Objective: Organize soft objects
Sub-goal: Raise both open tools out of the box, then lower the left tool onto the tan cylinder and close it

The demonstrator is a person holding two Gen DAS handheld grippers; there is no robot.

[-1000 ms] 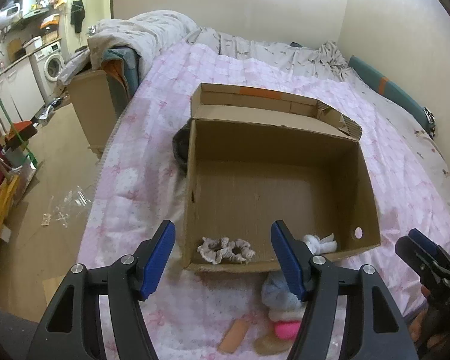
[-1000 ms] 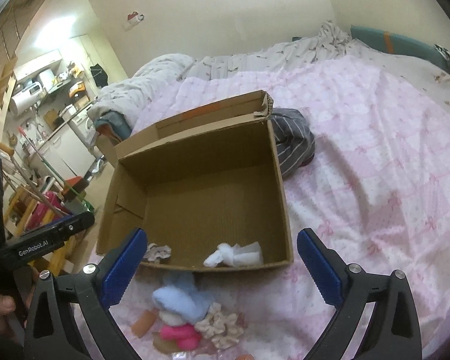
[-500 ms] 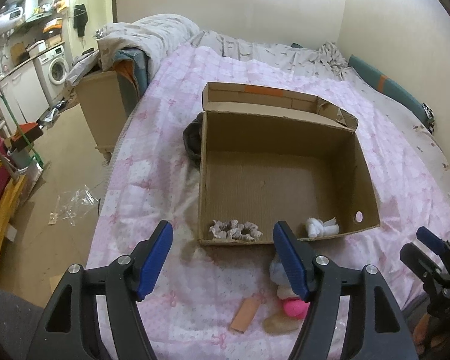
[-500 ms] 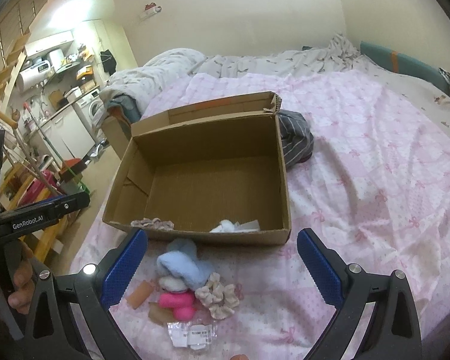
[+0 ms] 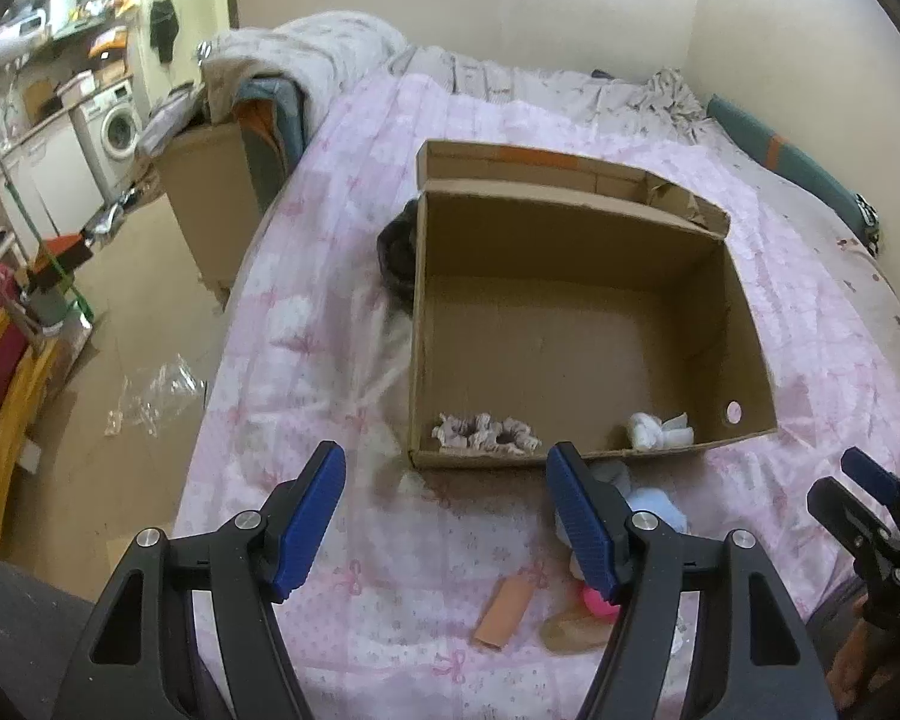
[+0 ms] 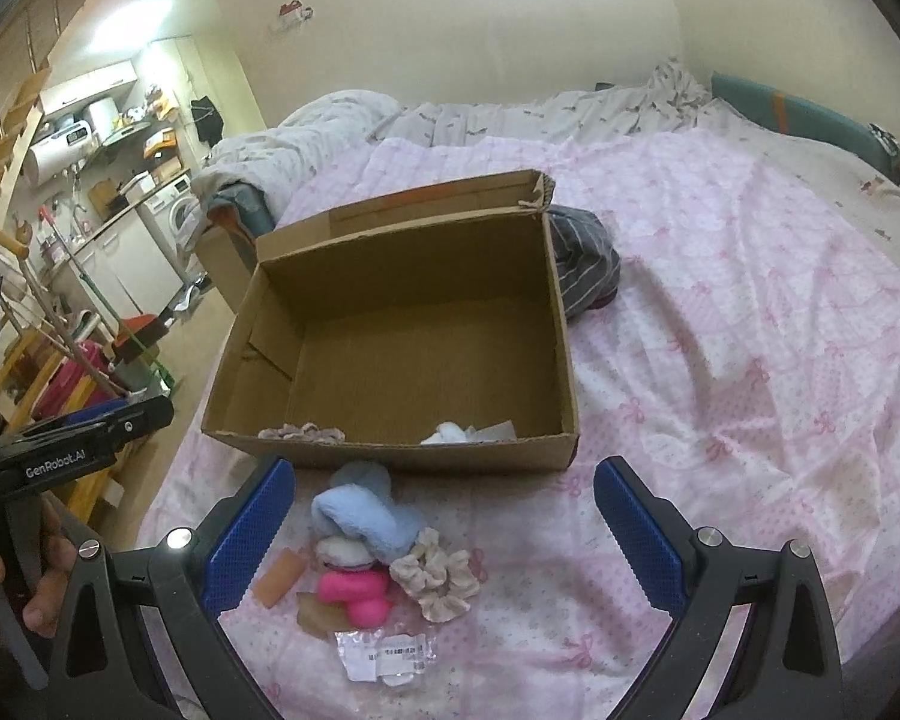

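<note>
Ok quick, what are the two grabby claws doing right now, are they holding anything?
Left gripper: jaws open, holding nothing.
Right gripper: jaws open, holding nothing, above the soft things on the bed.

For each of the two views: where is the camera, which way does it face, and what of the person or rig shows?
Left wrist: on the left hand-held gripper, angled down at the box from its near-left; the right gripper shows at right.
Right wrist: on the right hand-held gripper, angled down over the soft pile before the box; the left gripper and a hand show at left.
Shared: box, pile, pink bedspread.
</note>
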